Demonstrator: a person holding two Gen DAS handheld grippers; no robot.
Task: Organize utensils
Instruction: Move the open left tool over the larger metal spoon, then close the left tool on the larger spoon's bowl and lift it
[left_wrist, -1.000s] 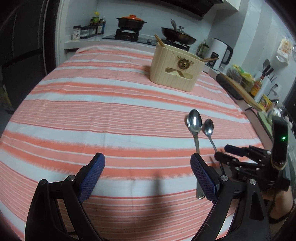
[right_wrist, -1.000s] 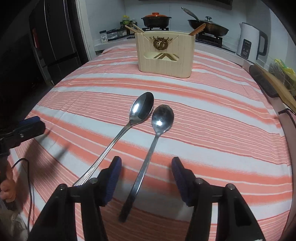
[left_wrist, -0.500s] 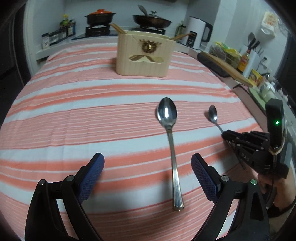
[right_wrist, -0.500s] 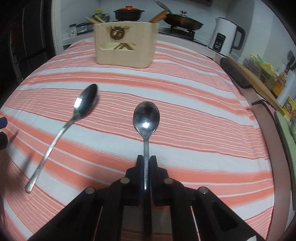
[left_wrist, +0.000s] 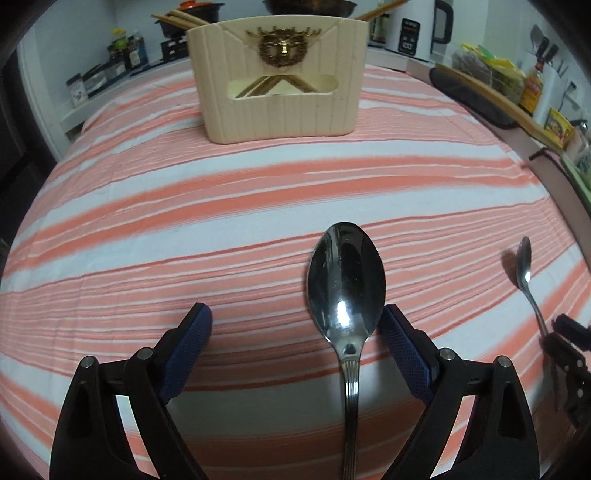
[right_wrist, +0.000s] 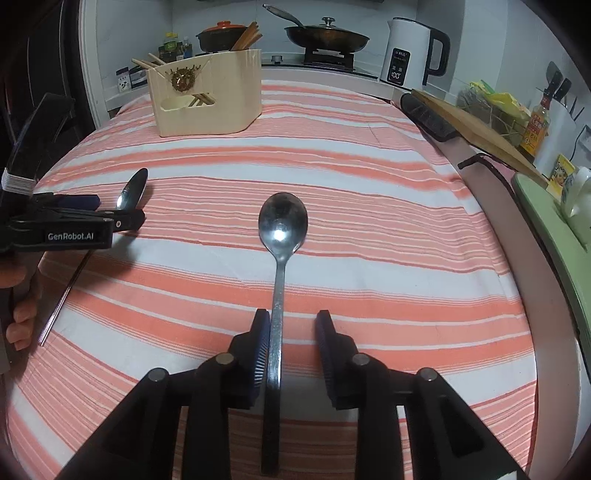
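Left gripper (left_wrist: 295, 332) fingers are wide apart around the big shiny steel spoon (left_wrist: 345, 291). Right gripper (right_wrist: 291, 343) fingers sit partly apart, the smaller steel spoon (right_wrist: 282, 229) handle against the left one, over the orange-striped bench (right_wrist: 369, 184).

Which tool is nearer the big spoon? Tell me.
Left. The left tool is open astride the big spoon; the right tool is off to its right, open around the small spoon.
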